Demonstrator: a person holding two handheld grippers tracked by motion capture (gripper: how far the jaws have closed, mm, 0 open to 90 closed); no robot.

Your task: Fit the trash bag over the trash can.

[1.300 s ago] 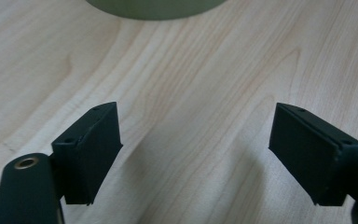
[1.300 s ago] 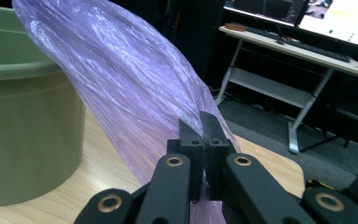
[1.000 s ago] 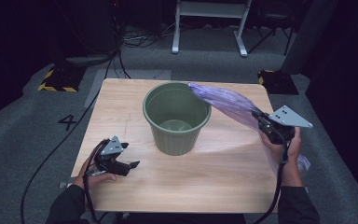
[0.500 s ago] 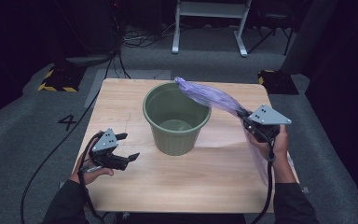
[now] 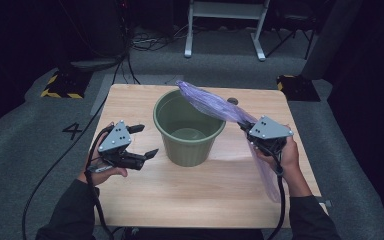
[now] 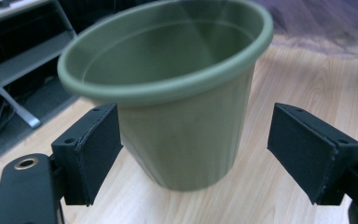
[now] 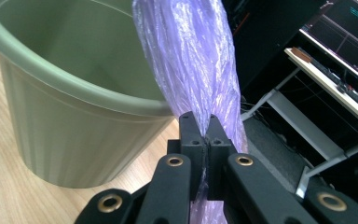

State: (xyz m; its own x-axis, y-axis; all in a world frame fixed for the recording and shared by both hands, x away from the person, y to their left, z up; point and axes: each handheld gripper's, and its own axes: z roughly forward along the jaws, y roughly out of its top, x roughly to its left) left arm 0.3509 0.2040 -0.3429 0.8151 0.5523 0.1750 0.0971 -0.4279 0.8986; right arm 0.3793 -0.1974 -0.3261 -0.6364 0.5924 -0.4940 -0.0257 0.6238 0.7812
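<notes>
Right gripper (image 5: 250,131) clenched on one purple bag (image 5: 215,104), frame centre-right, bag tip over the rim of one green bucket (image 5: 189,131). Left gripper (image 5: 142,141) released, lower left, bare surface (image 5: 200,192) below.

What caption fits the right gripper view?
Right gripper pinching a purple plastic bag beside a green bucket.
</notes>
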